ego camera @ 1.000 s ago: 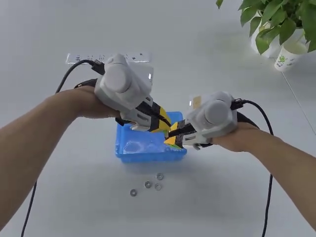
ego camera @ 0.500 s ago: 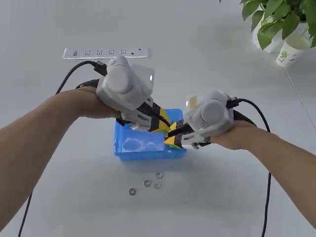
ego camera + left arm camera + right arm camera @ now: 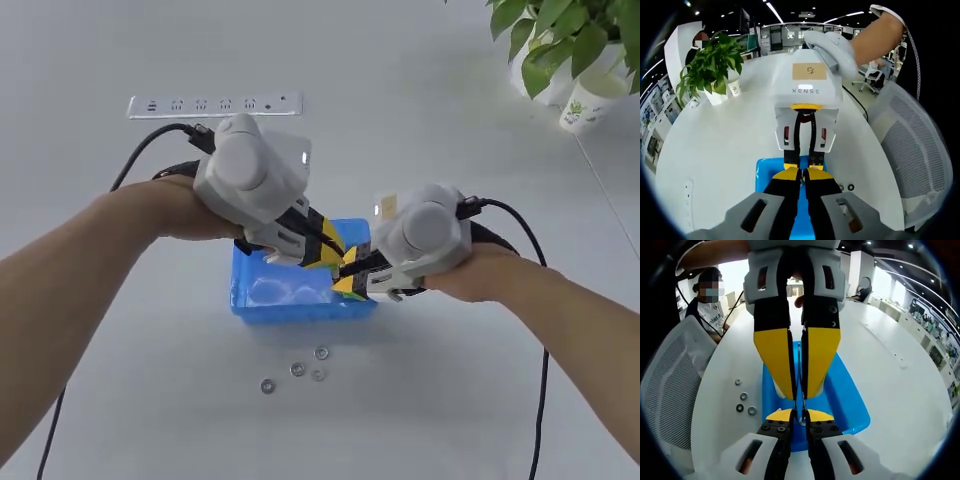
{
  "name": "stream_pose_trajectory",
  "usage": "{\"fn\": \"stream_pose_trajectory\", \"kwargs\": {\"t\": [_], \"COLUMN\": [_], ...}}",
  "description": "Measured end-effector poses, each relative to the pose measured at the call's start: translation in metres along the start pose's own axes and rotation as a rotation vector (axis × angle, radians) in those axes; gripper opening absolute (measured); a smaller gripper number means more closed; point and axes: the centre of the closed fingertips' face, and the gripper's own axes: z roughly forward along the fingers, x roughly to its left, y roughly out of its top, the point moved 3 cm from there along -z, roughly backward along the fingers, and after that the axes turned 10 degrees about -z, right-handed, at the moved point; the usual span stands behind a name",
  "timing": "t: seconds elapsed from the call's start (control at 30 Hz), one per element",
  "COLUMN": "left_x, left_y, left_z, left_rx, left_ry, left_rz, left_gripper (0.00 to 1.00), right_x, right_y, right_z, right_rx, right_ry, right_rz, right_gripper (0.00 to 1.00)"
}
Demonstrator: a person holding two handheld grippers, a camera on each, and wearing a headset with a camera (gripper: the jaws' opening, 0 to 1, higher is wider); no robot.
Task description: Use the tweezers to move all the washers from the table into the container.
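Over the blue container, my left gripper and right gripper meet tip to tip. The tweezers show as a thin metal strip running from the left gripper's yellow jaws down into the right gripper's jaws. Both pairs of jaws are closed to a narrow slit on that strip. Several washers lie on the white table just in front of the container. They also appear as washers left of the container and as washers to its right.
A white power strip lies at the back of the table. A potted plant stands at the back right. Cables trail from both grippers. A person sits beyond the table, and a mesh chair stands beside it.
The head camera shifted a little early on. The right gripper edged slightly left toward the left gripper. Both stay tip to tip over the container, and the washers have not moved.
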Motion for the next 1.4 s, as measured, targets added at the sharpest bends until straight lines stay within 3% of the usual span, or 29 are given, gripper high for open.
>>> {"fn": "stream_pose_trajectory", "kwargs": {"t": [0.73, 1.13, 1.4], "left_x": [-0.011, -0.029, -0.041], "left_y": [0.014, 0.022, 0.021], "left_z": [-0.025, -0.037, -0.044], "left_rx": [0.004, 0.013, 0.023], "left_ry": [0.018, 0.03, 0.033], "left_rz": [-0.001, 0.024, 0.029], "left_gripper": [0.07, 0.07, 0.07], "right_x": [0.003, 0.014, 0.027], "right_y": [0.023, 0.04, 0.048], "right_z": [-0.018, -0.027, -0.031], "right_rx": [-0.039, -0.052, -0.057], "right_ry": [-0.054, -0.077, -0.081], "right_rz": [-0.017, -0.042, -0.044], "right_gripper": [0.11, 0.11, 0.11]}}
